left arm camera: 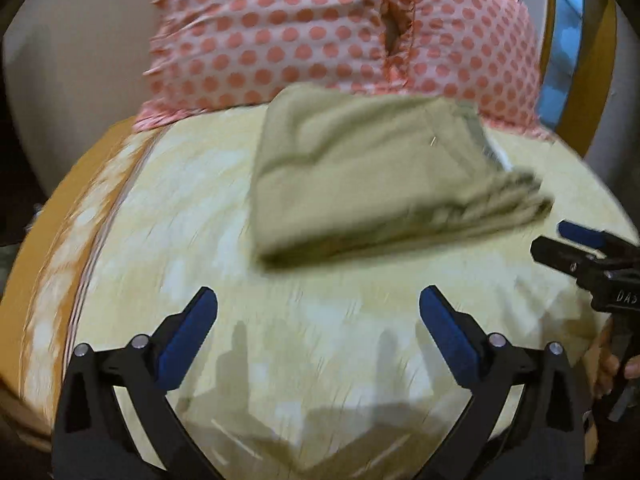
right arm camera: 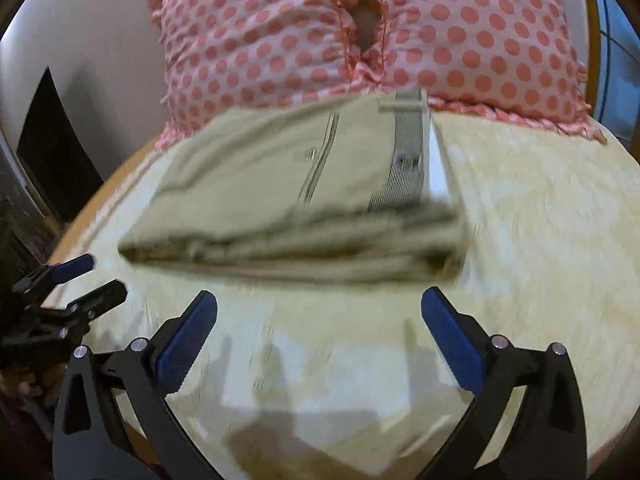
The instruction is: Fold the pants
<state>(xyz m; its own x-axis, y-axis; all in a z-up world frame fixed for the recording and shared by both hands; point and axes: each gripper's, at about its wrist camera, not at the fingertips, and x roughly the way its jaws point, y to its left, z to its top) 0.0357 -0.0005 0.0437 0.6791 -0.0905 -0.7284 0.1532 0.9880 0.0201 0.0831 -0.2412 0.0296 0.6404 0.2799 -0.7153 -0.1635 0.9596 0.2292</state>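
The khaki pants (left arm camera: 372,176) lie folded in a thick stack on the pale yellow bed sheet (left arm camera: 192,248). In the right wrist view the pants (right arm camera: 304,188) show a grey striped waistband on top at the right. My left gripper (left arm camera: 318,300) is open and empty, hovering over the sheet a little in front of the stack. My right gripper (right arm camera: 319,302) is open and empty, also just in front of the stack. Each gripper shows in the other's view: the right one (left arm camera: 560,240) at the right edge, the left one (right arm camera: 92,276) at the left edge.
A pink pillow with coral dots (left arm camera: 340,32) leans at the head of the bed just behind the pants, also in the right wrist view (right arm camera: 360,28). The sheet's orange border (left arm camera: 60,232) runs along the bed's left edge. A white wall (right arm camera: 88,40) is behind.
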